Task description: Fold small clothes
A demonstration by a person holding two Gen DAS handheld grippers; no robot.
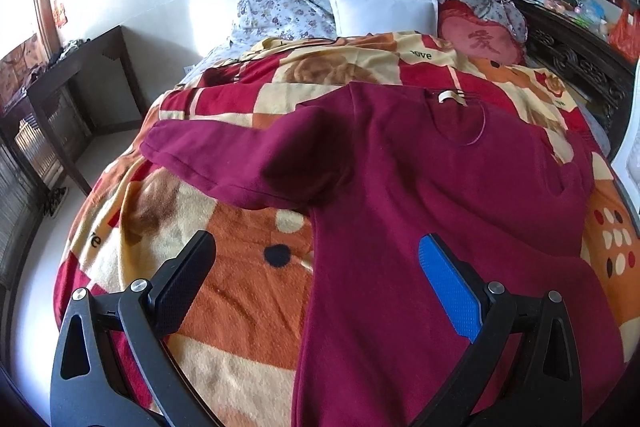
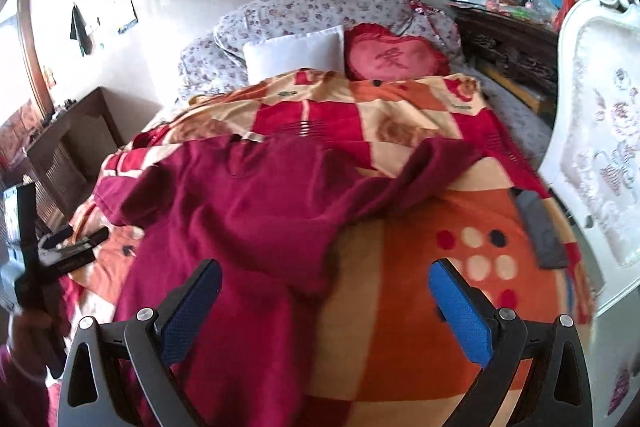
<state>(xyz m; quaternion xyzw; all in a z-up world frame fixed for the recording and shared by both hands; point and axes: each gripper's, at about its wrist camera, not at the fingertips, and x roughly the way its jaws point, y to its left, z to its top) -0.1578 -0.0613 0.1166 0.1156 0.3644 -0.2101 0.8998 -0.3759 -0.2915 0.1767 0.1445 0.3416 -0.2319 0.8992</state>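
A dark red long-sleeved top point(image 1: 420, 187) lies spread on a patterned blanket point(image 1: 224, 291), collar away from me. Its left sleeve point(image 1: 208, 163) lies out to the left. In the right wrist view the top point(image 2: 240, 195) has its right sleeve point(image 2: 432, 167) stretched out to the right. My left gripper point(image 1: 318, 251) is open and empty above the top's left side edge. My right gripper point(image 2: 326, 275) is open and empty above the top's right side edge. The left gripper also shows at the left edge of the right wrist view point(image 2: 76, 239).
Pillows point(image 1: 384, 11) and a red heart cushion point(image 1: 480, 35) lie at the head of the bed. A dark wooden table point(image 1: 68, 83) stands left of the bed. A white carved chair back point(image 2: 600, 155) stands at the right. A dark flat object point(image 2: 540, 227) lies on the blanket's right side.
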